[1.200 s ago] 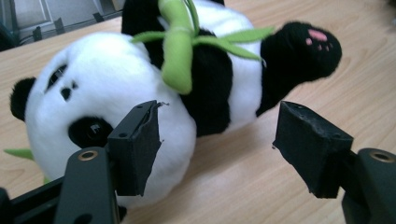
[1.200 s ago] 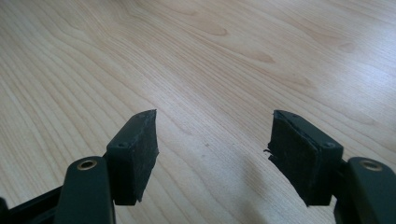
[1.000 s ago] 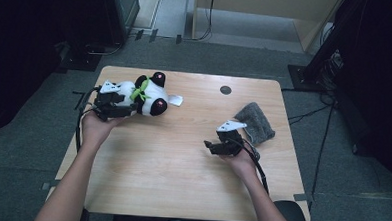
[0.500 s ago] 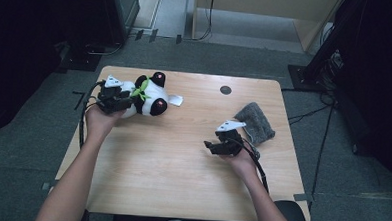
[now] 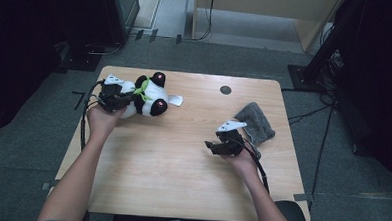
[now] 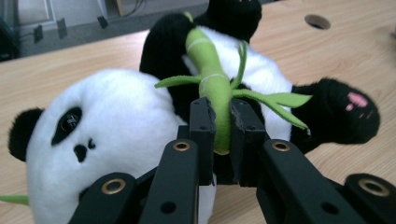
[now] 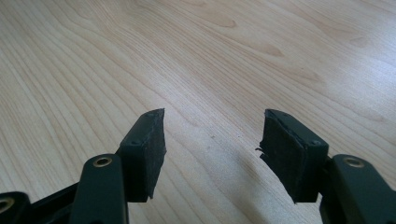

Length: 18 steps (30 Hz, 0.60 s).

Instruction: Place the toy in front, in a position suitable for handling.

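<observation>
Left gripper [image 6: 223,123]: black jaws, brass rivets, worn pads. Right gripper [image 7: 212,144]: same build. Grey three-cornered top plates, black cables, bare forearms.

A light wooden table [image 5: 181,180] with rounded corners fills the middle of the frame, a round cable hole [image 5: 225,90] near its far edge. It stands on grey carpet [image 5: 26,158] crossed by cables [image 5: 328,131] at the right. Dark equipment [image 5: 113,12] stands at upper left, pale wooden furniture [image 5: 268,3] along the top, and a black stand [image 5: 332,41] at upper right.
</observation>
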### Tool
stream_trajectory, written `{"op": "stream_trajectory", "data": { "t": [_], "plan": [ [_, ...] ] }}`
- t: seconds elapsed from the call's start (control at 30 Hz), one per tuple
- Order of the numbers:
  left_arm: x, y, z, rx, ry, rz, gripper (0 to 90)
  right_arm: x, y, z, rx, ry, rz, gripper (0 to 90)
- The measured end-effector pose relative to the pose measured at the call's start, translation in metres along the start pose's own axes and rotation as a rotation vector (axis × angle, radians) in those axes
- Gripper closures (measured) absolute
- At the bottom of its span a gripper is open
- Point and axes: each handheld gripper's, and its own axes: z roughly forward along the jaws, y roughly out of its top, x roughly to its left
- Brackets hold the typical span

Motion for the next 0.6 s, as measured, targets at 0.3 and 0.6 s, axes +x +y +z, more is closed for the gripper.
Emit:
{"op": "stream_trajectory", "data": {
  "t": [0.3, 0.6],
  "plan": [
    [-0.021, 0.015, -0.02, -0.041, -0.056, -0.001, 81.7, -0.004, 0.0, -0.005, -0.008, -0.014, 0.005, 40.1],
    [-0.055, 0.016, -0.026, -0.039, -0.126, 0.011, 81.6, -0.008, 0.0, -0.01, -0.017, -0.029, 0.017, 40.0]
  ]
}}
